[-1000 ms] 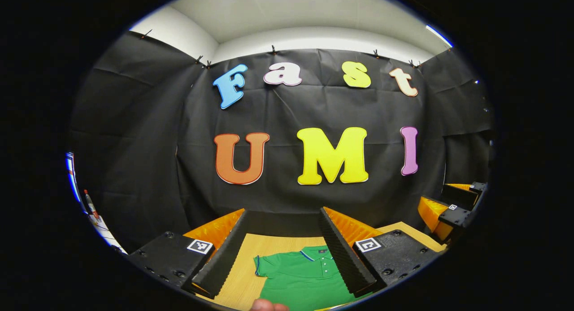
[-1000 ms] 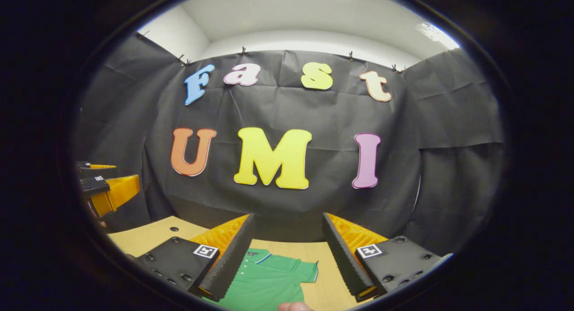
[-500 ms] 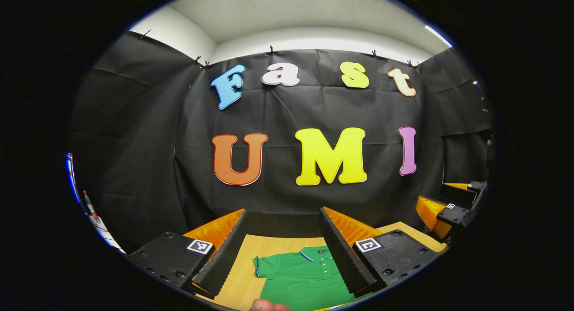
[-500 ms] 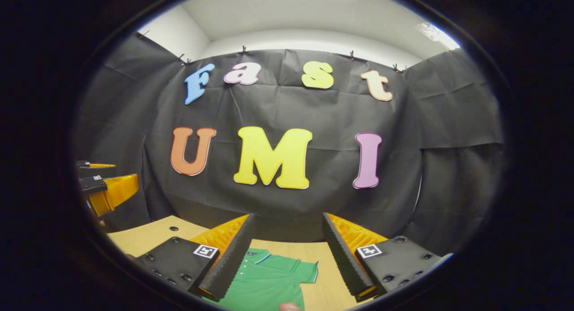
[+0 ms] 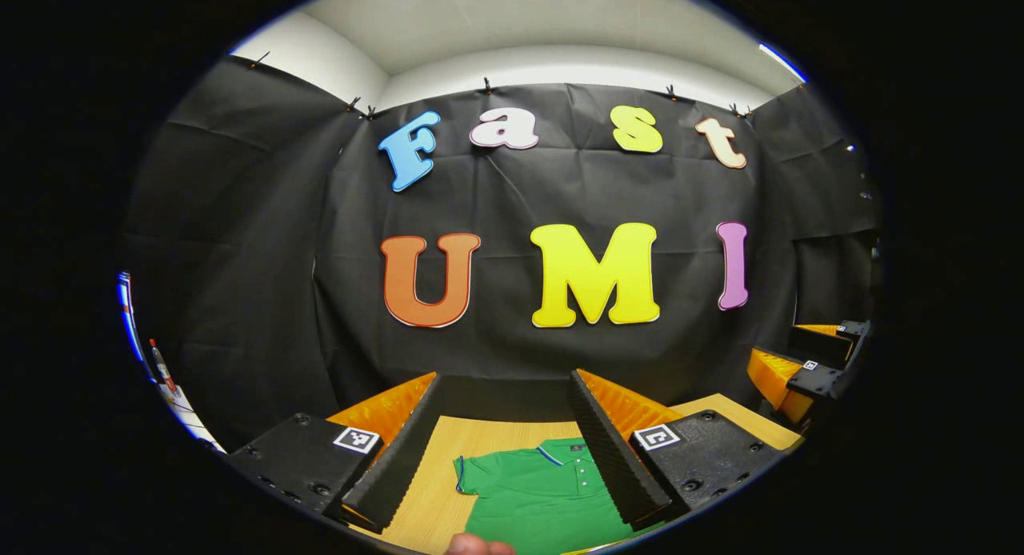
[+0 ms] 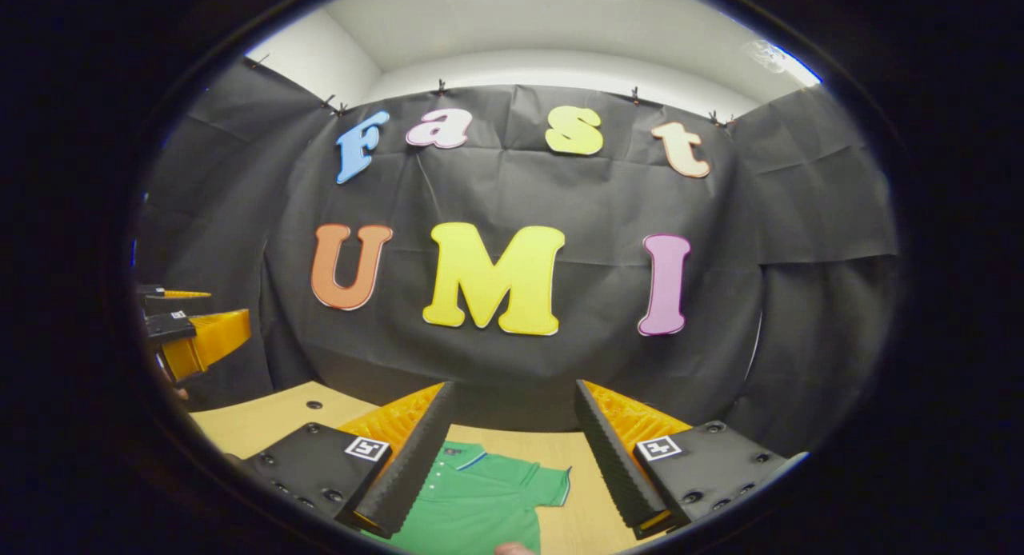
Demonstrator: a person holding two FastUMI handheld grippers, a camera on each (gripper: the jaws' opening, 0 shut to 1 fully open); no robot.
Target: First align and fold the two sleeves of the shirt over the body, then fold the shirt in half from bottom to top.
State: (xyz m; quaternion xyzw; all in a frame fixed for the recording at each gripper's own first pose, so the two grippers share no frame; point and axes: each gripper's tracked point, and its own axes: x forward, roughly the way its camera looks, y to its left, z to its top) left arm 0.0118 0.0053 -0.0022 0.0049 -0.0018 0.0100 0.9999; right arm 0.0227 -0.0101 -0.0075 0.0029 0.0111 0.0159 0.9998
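Wooden table (image 5: 436,491) bears flat green shirt (image 5: 536,499).

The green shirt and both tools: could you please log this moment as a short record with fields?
shirt: green polo shirt, lying flat on the wooden table, collar at the far side
sleeves: left-view sleeve and right-view sleeve spread out, not yet folded
left tool: open, held above the shirt, gripping nothing
right tool: open, held above the shirt, gripping nothing
fold progress: none visible
backdrop: black cloth wall behind the table
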